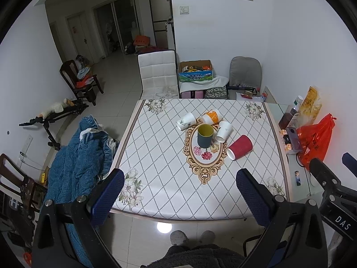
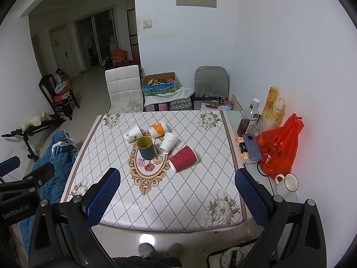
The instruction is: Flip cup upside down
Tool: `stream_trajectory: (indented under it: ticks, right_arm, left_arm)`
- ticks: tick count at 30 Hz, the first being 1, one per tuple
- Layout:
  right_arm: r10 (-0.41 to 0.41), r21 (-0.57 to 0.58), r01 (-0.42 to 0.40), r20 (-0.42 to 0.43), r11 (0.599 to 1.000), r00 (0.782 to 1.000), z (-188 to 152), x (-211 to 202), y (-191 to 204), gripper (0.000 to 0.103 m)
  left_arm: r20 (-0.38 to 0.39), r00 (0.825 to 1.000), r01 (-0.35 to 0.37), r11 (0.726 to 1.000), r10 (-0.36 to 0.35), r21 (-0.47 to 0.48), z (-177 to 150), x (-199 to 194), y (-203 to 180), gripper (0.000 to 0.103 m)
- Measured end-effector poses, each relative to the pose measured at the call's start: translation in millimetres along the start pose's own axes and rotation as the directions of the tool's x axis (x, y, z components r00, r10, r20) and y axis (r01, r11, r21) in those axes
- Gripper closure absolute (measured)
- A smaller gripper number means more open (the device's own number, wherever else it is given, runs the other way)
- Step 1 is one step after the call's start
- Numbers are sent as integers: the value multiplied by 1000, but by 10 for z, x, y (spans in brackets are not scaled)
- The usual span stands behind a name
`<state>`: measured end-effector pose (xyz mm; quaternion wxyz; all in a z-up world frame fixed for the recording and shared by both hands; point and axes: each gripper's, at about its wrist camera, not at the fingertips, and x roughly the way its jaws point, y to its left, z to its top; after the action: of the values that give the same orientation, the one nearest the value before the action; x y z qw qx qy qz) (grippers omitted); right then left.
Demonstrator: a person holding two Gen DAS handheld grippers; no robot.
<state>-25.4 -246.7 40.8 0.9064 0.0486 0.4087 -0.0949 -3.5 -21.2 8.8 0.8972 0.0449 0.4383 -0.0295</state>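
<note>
A dark green cup (image 1: 204, 136) with a yellow inside stands upright, mouth up, in the middle of the table (image 1: 169, 192); it also shows in the right wrist view (image 2: 146, 147). Around it lie paper cups on their sides: a red one (image 1: 240, 147) (image 2: 183, 158), two white ones (image 1: 223, 131) (image 1: 185, 121) and an orange-and-white one (image 1: 210, 116). My left gripper (image 1: 180, 178) is open and empty above the table's near edge. My right gripper (image 2: 177, 177) is open and empty too, to the right of the left one.
A red plastic bag (image 2: 280, 147), a phone (image 2: 252, 146), bottles and a white mug (image 2: 287, 184) sit on the side table at right. A blue quilted garment (image 1: 78, 156) hangs at the table's left. Chairs (image 1: 157, 74) and boxes stand behind the table.
</note>
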Motion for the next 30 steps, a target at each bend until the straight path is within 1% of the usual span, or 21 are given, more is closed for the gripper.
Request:
stream_trajectory:
  ticks: [5,11,13,17,30]
  right_arm:
    - [1,-1,-1,0,1000,1000,-4,-1,1,0]
    - [4,0,-4,0,1000,1000,-4,-6,-2,0]
    - [1,-1,-1,1,1000,1000,-2,-9,1,0]
    - [2,0,-2,1,1000,1000,-2,-18,-3,0]
    - [7,2,-7,2,1000,1000,21,-35,13,0]
  left_arm:
    - [2,1000,0,1000,0,-1,-6,7,21,0]
    - [1,1000,3,1000,-3,-4,13,-39,-81,0]
    - [0,1000,3,1000,-3,-3,12,13,-136,0]
    - [2,1000,6,1000,-6,-6,14,-46,-75,0]
    - [7,1000,7,1000,-7,-7,32,-82,-104,0]
